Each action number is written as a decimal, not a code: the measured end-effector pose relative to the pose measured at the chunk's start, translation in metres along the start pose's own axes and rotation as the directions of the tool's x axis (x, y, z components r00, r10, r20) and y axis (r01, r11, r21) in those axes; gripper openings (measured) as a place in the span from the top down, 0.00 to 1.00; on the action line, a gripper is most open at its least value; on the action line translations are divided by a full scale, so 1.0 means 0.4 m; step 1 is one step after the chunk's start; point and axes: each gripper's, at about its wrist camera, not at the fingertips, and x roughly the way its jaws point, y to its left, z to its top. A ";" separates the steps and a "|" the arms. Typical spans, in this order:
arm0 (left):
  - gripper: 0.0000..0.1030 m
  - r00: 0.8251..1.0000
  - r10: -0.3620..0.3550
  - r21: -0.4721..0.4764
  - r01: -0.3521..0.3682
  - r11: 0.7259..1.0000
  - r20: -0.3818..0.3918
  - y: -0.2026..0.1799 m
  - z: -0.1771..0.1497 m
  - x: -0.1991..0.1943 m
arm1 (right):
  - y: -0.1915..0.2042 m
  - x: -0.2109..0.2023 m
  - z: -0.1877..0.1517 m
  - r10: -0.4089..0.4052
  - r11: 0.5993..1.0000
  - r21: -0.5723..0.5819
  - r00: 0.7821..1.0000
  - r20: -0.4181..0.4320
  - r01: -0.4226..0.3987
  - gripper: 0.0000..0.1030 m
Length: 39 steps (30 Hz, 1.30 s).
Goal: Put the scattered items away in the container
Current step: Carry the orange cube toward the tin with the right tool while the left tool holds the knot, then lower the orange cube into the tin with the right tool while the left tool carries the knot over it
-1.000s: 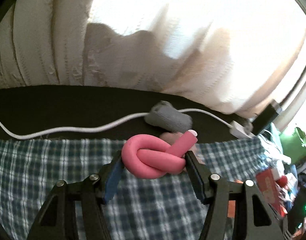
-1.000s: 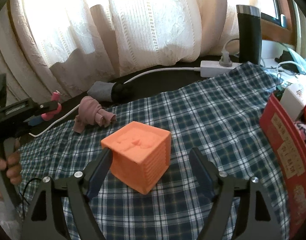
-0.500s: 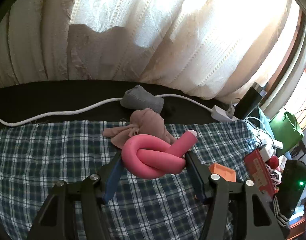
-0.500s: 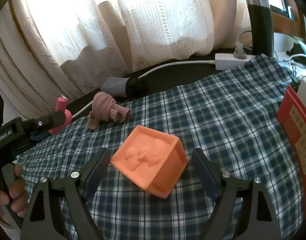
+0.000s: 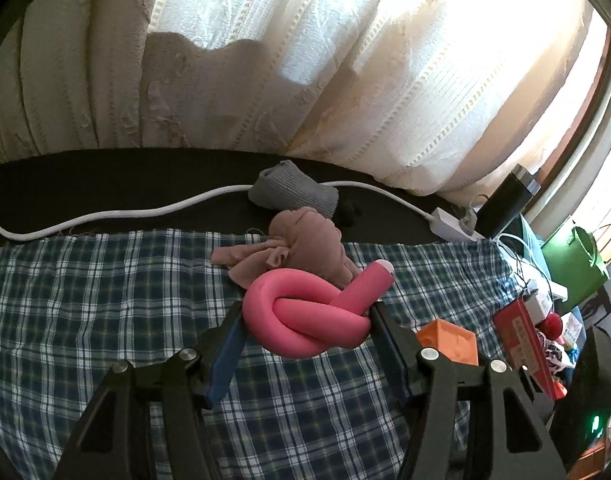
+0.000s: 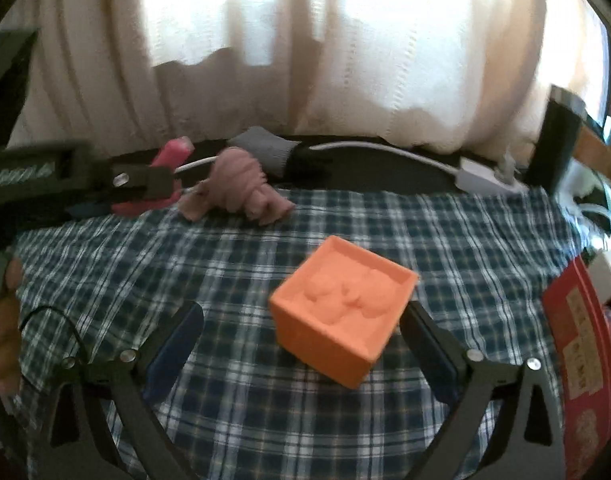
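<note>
My left gripper is shut on a pink foam tube tied in a knot, held above the plaid cloth. In the right wrist view the pink tube and left gripper are at far left. An orange open-topped box stands on the cloth between the fingers of my open right gripper, close against the right finger and well apart from the left one. The orange box also shows behind the left gripper's right finger. A crumpled mauve cloth and a grey sock lie beyond.
A white cable runs along the dark ledge to a power strip beside a black tumbler. A red box and a green bag crowd the right side. Curtains hang behind. A person's hand grips the left tool.
The left gripper carried the pink tube rightward over the cloth, bringing the orange box into view. The right gripper shifted left, so the box now sits against its right finger.
</note>
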 end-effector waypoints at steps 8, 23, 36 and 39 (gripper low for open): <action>0.39 1.000 -0.006 0.034 0.007 0.999 -0.012 -0.026 -0.012 0.008 | -0.074 0.001 0.002 0.020 0.990 0.141 1.000 -0.021 -0.017 0.40; 0.39 0.999 -0.053 0.098 0.052 0.994 -0.001 -0.088 -0.025 -0.019 | -0.236 -0.267 0.002 -0.113 0.946 0.323 0.971 0.210 0.040 0.44; 0.39 0.996 -0.088 0.162 0.092 0.982 -0.028 -0.179 -0.055 -0.029 | -0.525 -0.507 -0.188 -0.404 0.821 0.490 0.904 0.140 0.292 0.44; 0.39 0.995 -0.097 0.189 0.101 0.977 -0.030 -0.216 -0.064 -0.042 | -0.549 -0.489 -0.198 -0.397 0.822 0.489 0.910 0.122 0.293 0.44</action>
